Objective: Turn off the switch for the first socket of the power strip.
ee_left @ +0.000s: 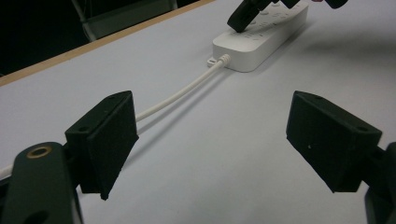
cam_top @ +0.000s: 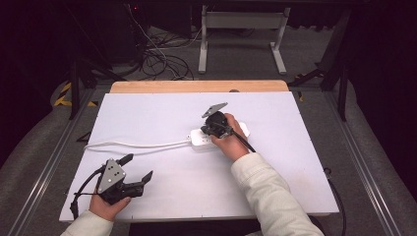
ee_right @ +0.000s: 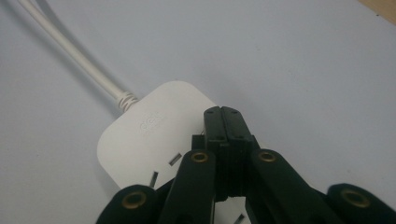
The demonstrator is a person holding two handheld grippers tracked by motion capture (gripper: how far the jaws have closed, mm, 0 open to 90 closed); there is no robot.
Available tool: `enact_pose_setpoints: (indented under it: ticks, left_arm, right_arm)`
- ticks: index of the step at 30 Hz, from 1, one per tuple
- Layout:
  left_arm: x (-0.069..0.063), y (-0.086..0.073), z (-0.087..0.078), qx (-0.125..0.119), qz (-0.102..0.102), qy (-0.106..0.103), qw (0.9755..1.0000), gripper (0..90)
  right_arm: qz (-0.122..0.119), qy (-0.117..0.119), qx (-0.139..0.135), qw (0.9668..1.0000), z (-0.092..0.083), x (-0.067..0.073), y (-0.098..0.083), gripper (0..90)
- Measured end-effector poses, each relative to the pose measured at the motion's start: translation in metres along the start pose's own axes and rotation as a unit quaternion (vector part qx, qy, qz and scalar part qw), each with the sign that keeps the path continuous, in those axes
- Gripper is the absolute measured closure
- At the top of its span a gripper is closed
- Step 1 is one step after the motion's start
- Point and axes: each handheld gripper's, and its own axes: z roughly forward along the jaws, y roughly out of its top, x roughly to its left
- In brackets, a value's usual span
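Near the middle of the white table point(cam_top: 162, 196), lying flat: a white power strip point(cam_top: 206, 137), long axis running left to right in the high view, slightly slanted, cord end facing left. White cord point(cam_top: 137, 144) trailing off toward the left edge. Pressed tip-down on the strip's top face: right gripper point(cam_top: 215, 129), jaws closed together, nothing between them. Resting near the front-left corner, well apart from the strip: left gripper point(cam_top: 137, 171), jaws spread wide, empty, aimed toward the strip.
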Motion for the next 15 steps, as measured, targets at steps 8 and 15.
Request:
enact_pose_setpoints:
  ticks: [8,15]
  left_arm:
    - [0.0001,-0.0002,-0.0002,0.000,-0.001,0.000,1.0000,16.6]
    - [0.0002,-0.0002,-0.0004,0.000,-0.001,0.001,1.0000,16.6]
  right_arm:
    - [0.001,0.001,0.002,1.0000,0.0003,0.0000,0.0007,90.0]
    - [0.003,0.002,0.003,1.0000,0.0014,0.0017,0.0007,90.0]
